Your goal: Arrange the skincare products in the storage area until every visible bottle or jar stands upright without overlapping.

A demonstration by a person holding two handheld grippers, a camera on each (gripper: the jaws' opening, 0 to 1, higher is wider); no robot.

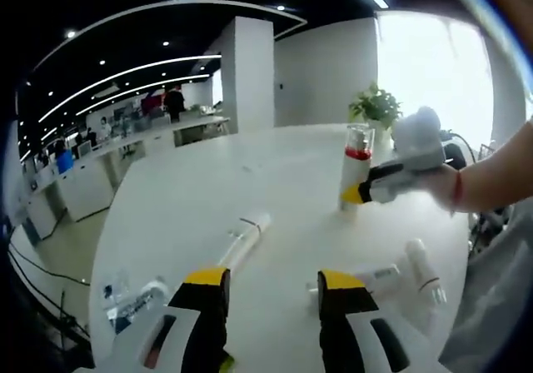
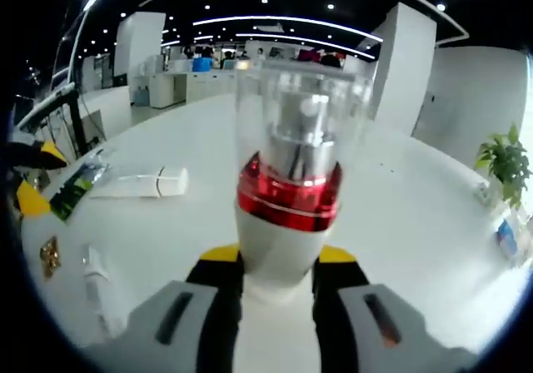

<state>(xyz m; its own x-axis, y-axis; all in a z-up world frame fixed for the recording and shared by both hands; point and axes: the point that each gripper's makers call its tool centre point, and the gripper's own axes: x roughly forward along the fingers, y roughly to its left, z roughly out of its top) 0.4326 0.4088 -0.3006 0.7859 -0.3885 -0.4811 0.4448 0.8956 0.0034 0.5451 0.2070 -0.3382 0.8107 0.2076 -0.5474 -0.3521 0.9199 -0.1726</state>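
The right gripper (image 2: pixel 278 269) pinches a white pump bottle with a red metallic collar and clear cap (image 2: pixel 289 173) between its yellow-tipped jaws — upright on the white round table (image 1: pixel 191 198). The left gripper (image 1: pixel 275 285) hangs spread, holding nothing; a white tube (image 1: pixel 243 238) lies flat just beyond — two more white tubes (image 1: pixel 400 273) lie near the right gripper.

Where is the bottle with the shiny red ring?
The bottle with the red ring stands upright on the white table, held in the right gripper, right of the lying white tube in the left gripper view.
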